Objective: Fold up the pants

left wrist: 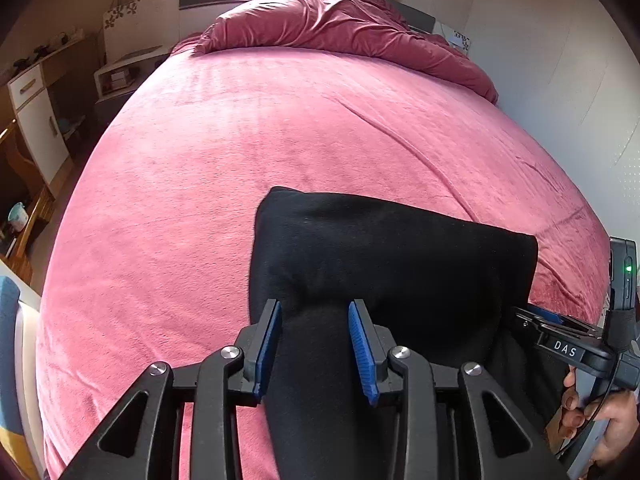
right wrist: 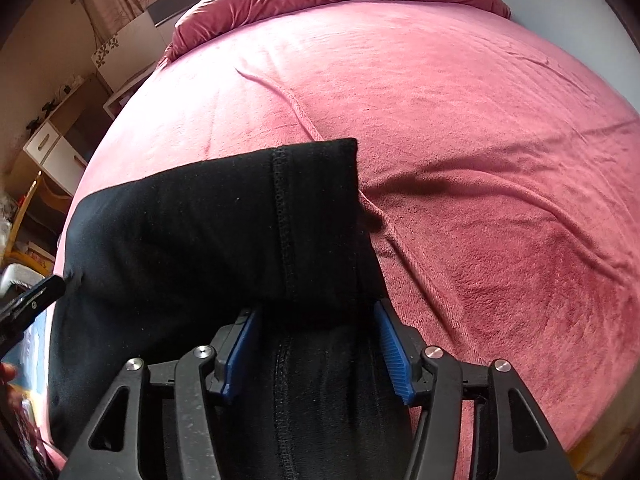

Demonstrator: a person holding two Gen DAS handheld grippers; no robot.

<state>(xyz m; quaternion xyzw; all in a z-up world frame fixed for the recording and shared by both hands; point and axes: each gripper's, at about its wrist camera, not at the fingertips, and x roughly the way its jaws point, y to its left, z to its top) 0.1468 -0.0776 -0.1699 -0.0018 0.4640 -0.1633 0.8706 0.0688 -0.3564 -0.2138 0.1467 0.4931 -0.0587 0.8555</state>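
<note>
Two layers of black pants [left wrist: 392, 256] sit folded near the front edge of the pink bed [left wrist: 240, 152]. Left gripper [left wrist: 316, 344] looks narrow with cloth between its pads, right gripper [right wrist: 320, 344] is wider and seems loose around the fold. Risk: fuzzy fabric clings to a pad and the fold drags open

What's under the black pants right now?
The pink blanket on the bed lies under the folded black pants. Whatever sits beneath the fabric itself is covered and cannot be seen.
</note>
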